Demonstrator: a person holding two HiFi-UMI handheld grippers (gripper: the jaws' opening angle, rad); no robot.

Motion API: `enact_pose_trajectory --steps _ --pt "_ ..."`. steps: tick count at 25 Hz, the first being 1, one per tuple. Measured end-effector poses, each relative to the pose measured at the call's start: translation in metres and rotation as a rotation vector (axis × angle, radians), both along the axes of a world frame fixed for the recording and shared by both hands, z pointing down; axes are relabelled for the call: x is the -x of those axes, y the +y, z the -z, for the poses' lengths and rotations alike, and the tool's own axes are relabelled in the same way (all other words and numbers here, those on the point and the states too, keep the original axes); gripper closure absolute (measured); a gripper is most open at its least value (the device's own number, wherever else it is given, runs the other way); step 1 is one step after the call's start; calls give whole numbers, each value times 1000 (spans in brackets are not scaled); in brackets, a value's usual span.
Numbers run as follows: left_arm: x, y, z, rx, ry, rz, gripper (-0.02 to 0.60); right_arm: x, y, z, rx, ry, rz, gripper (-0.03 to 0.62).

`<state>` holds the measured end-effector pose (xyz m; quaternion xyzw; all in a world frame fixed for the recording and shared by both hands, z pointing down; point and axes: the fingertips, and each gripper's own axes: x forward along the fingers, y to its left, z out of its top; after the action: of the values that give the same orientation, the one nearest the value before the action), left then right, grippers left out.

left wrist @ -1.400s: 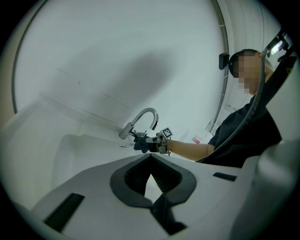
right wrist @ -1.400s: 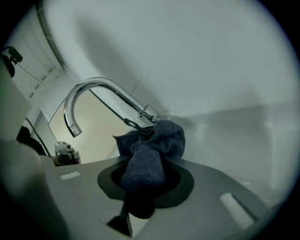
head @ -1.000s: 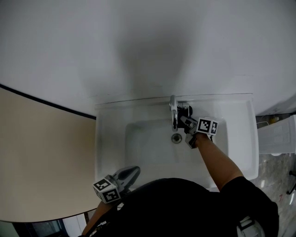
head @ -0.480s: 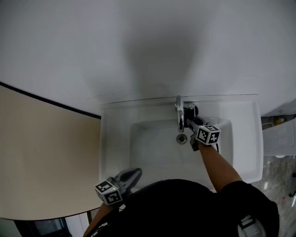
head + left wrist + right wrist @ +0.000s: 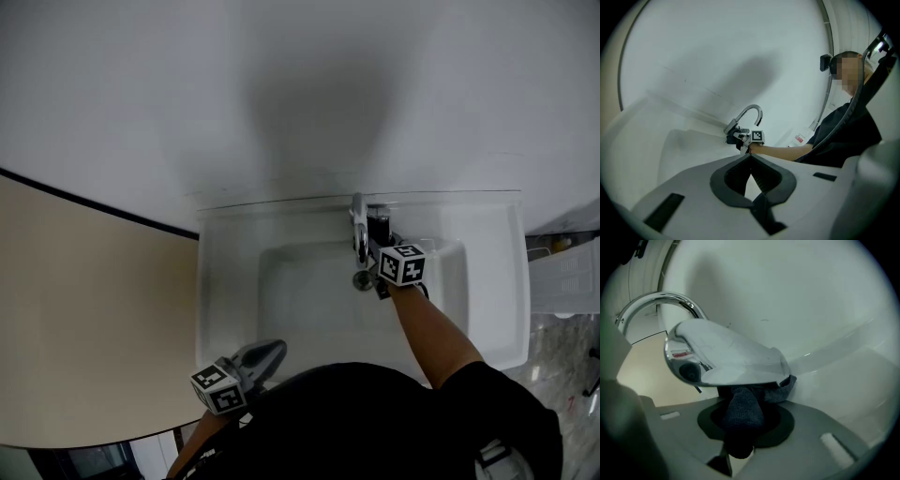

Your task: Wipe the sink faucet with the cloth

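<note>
Right gripper [image 5: 379, 246] now rolled over and slid left in the head view, closer to the faucet [image 5: 359, 232] at upper centre of the sink [image 5: 225, 281]. Clamps the dark cloth [image 5: 743, 411], wad tucked under the chrome lever [image 5: 731, 357], probably rubbing it, though the contact edge lies in shadow. Reads as a wiping stroke under way. Left gripper [image 5: 267, 354] at lower left, closed on nothing.

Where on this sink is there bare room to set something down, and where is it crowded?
Free: the sink deck left of the basin, the deck right of it, and the basin's left half. Crowded: around the faucet, where the right tool holds the cloth.
</note>
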<state>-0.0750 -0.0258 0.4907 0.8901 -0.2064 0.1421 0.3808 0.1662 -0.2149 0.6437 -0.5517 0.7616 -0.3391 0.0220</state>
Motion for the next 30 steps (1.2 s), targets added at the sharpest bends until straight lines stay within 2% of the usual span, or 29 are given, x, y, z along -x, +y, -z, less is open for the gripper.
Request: enact_pose_trajectory --steps 4,8,10,12,14,17,19,24,27,30 --pt "-3 -2 0 -2 1 -4 581 -10 17 4 -17 -7 37 517" --pt "-1 -5 -1 -5 15 2 581 -57 41 4 -10 -75 -68 517" --pt "1 -5 -2 -5 29 3 581 -82 44 22 -34 -69 -73 517" --pt "2 -6 -4 -6 47 4 581 -92 37 54 -66 -15 6 517" --pt "2 -7 -6 -8 68 -3 581 -83 23 84 -63 62 157 517" --pt "1 -7 -9 -12 91 -10 581 -52 3 97 47 158 397 516" --pt "2 -8 -8 -11 102 -2 581 -38 -12 90 148 171 482 516" --pt "14 -8 0 6 148 60 581 -22 -44 82 318 -29 476 516" --pt "25 -9 -3 3 159 82 581 -18 -54 77 365 -134 453 514" --pt "31 -9 -10 8 172 97 581 -16 -54 77 393 -190 458 514"
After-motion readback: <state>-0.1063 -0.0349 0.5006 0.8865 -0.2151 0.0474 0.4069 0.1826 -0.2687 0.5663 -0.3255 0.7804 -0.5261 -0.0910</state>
